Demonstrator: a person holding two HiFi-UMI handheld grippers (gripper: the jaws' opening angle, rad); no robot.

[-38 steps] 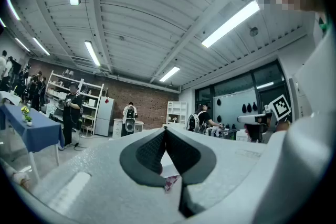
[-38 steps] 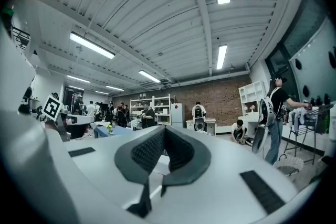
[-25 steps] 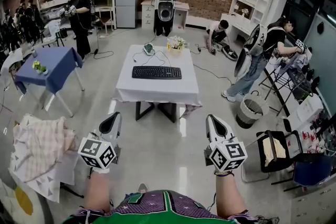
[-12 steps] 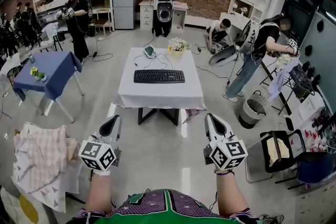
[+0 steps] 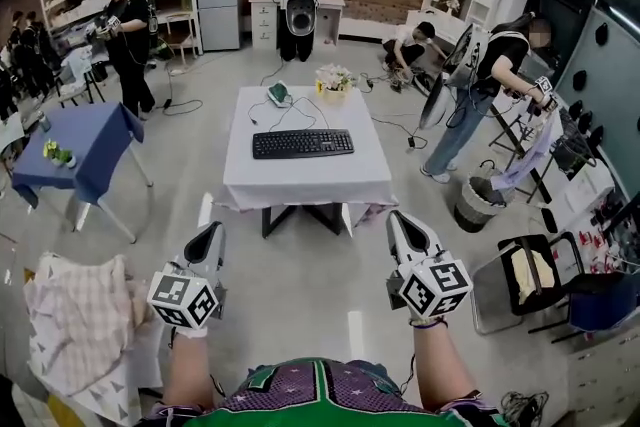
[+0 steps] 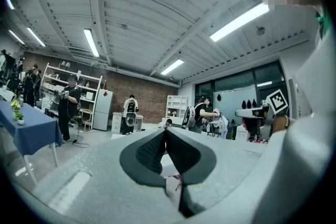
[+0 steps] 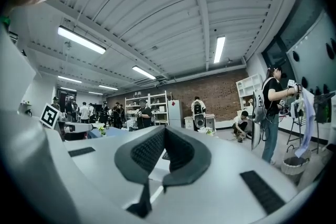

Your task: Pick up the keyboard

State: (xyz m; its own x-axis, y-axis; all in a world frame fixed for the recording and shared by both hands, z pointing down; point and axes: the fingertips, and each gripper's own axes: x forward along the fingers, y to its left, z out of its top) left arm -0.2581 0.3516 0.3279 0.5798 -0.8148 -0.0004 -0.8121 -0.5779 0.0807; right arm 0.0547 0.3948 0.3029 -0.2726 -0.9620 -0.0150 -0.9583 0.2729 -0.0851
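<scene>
A black keyboard (image 5: 303,144) lies across the middle of a table with a white cloth (image 5: 305,183), straight ahead in the head view, its cable running to the far side. My left gripper (image 5: 209,237) and right gripper (image 5: 401,226) are held level over the floor, well short of the table's near edge. Both are shut with nothing between the jaws. In the left gripper view the left gripper (image 6: 166,131) shows its dark pads meeting; the right gripper (image 7: 164,131) in its own view does too. The keyboard is mostly hidden behind the jaws in both gripper views.
A green-and-white device (image 5: 279,95) and a small flower pot (image 5: 334,78) stand at the table's far end. A blue-clothed table (image 5: 62,147) is left, a checked cloth (image 5: 72,305) near left, a waste basket (image 5: 476,203) and chair (image 5: 527,280) right. Several people stand around.
Both grippers and my view have moved forward toward the white table, which now looks a little nearer. The jaws stayed shut. A person at the right has shifted.
</scene>
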